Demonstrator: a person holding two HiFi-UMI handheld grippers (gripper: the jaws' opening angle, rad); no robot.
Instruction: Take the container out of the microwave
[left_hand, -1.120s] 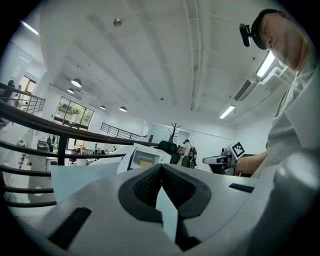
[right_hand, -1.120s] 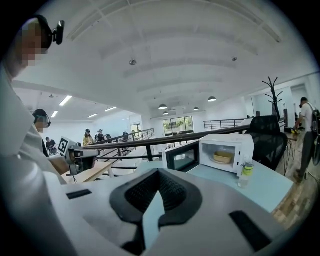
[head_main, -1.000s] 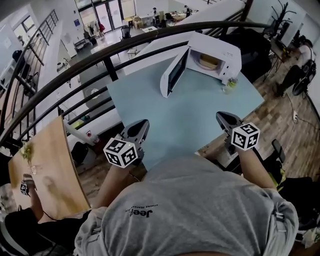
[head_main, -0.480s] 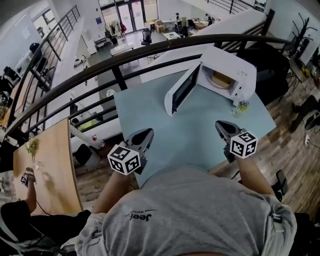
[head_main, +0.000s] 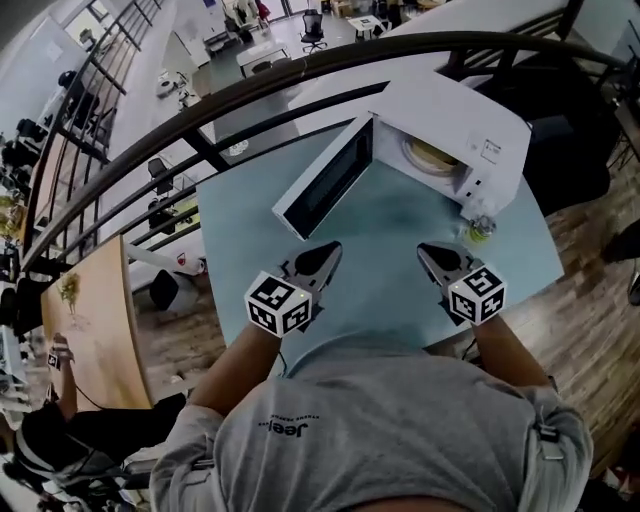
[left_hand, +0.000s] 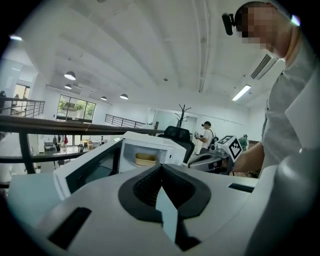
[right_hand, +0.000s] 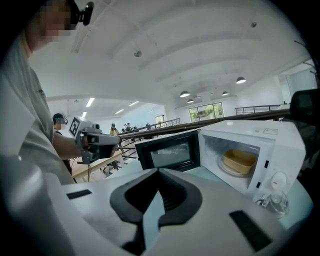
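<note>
My left gripper (left_hand: 161, 168) has its jaws closed, the dark pads meeting with only each other between them. My right gripper (right_hand: 159, 173) is the same: jaws pressed together, holding nothing.

Both grippers hover side by side over the near part of the pale blue table (head_main: 385, 215), well apart from each other and short of the microwave (head_main: 468, 118). The left one points toward the microwave door (head_main: 320, 182), which is swung wide open to the left. The right one points toward the open front of the oven.

The container (right_hand: 239, 161) is inside the microwave, a shallow tan tub sitting on the round plate (right_hand: 226, 169) in the cavity, untouched by either gripper. From the left gripper view I can also see it through the opening, just past the edge of the door.

A small jar (head_main: 481, 229) stands on the table just beside the microwave's front right corner, near the tip of my right gripper but not touching it.

Beyond the table a dark railing (head_main: 250, 88) curves across, with a lower floor visible past it. To the left stands a wooden table (head_main: 95, 330).
</note>
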